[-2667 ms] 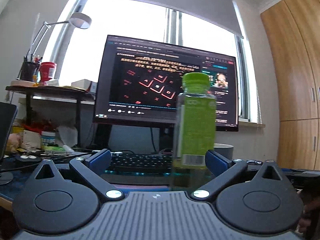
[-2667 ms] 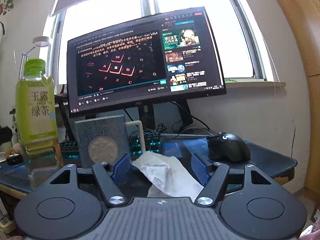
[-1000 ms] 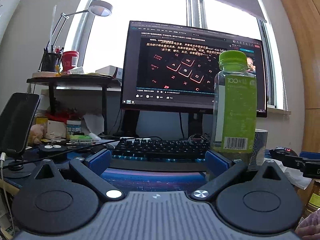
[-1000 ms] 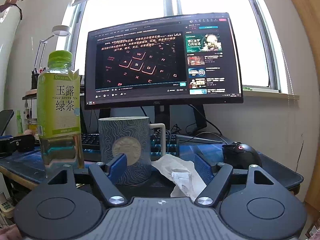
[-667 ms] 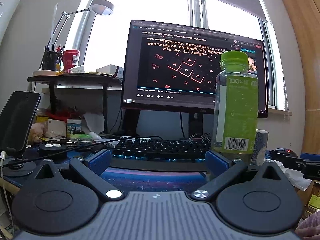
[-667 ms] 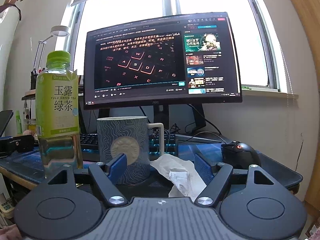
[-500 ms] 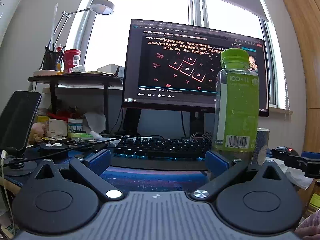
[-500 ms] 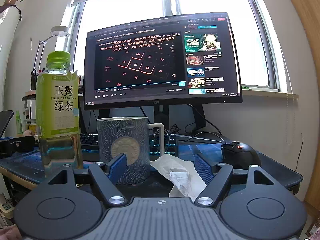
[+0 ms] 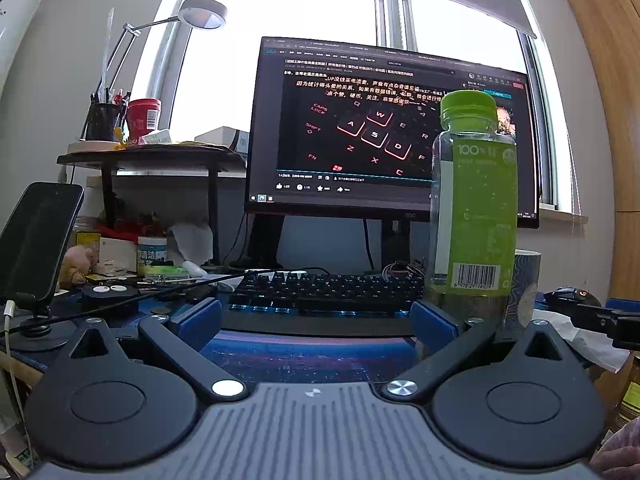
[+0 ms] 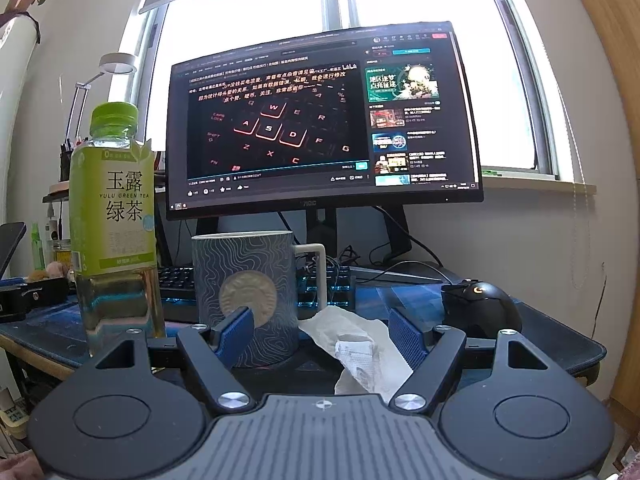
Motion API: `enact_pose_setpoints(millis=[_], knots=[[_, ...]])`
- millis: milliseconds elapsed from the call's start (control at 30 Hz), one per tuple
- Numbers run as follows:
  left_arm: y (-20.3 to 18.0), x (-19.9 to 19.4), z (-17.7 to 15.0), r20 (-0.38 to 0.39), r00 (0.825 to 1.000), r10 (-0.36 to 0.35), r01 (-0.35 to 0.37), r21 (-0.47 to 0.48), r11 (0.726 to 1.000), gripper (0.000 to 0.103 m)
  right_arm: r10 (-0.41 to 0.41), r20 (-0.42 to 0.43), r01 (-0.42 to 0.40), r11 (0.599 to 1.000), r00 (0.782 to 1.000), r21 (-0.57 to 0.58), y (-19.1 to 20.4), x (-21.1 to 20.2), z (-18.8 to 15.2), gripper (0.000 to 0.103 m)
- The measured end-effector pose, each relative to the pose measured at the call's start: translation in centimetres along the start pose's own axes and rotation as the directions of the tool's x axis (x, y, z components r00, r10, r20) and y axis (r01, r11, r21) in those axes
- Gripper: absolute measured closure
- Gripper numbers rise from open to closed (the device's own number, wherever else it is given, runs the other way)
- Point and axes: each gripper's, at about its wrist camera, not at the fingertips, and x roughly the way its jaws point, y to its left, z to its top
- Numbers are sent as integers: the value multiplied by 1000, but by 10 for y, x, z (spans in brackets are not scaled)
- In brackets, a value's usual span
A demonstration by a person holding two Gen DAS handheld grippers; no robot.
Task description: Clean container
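Desk clutter by a bright window
A lit monitor stood behind a keyboard; a mouse lay right, a phone leaned left, and a lamp rose over a shelf

I see a dark blue mug with pale wavy contour lines and a tan round emblem, left of it a green tea bottle with lime label and cap, white crumpled tissue, blue ribbed gripper pads, black mouse.
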Motion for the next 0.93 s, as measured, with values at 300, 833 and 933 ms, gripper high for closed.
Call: enact_pose_setpoints(millis=[300,833,933], knots=[[1,-1,-1,-4,1000,5,-5,-4,1000,0,0,-2,0,1000,1000,3,0,0,-1,25],[0,2,-3,-22,1000,10,-10,-2,1000,0,-3,-6,3,1000,1000,2,-1,1,-1,25],[0,2,-3,-24,1000,10,-10,-2,1000,0,-3,-6,3,1000,1000,3,-1,1,-1,25]])
